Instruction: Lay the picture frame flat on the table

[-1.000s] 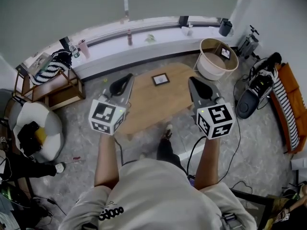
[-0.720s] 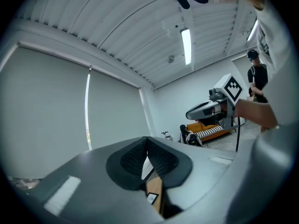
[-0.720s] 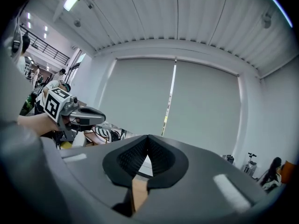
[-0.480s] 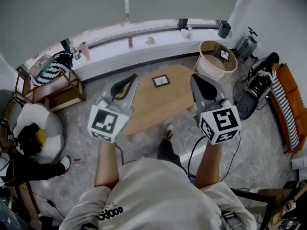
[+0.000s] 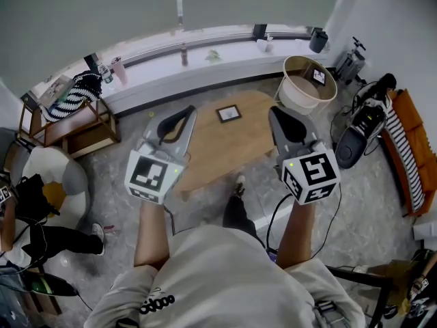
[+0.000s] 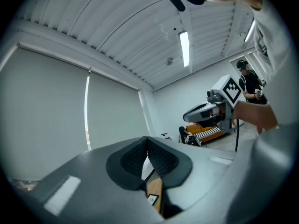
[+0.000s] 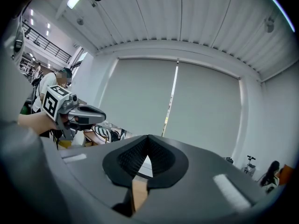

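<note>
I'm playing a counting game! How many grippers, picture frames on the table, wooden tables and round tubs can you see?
Grippers: 2, the left gripper and the right gripper, both with jaws together
Picture frames on the table: 1, the picture frame
Wooden tables: 1, the wooden table
Round tubs: 1, the round tub
Total: 5

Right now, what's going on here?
A person stands over a wooden table with a claw in each hand. The left claw and right claw are both shut and hold nothing, raised in the air on either side of the table. The frame sits on the far part of the tabletop between them, apparently lying flat, and neither claw touches it.
</note>
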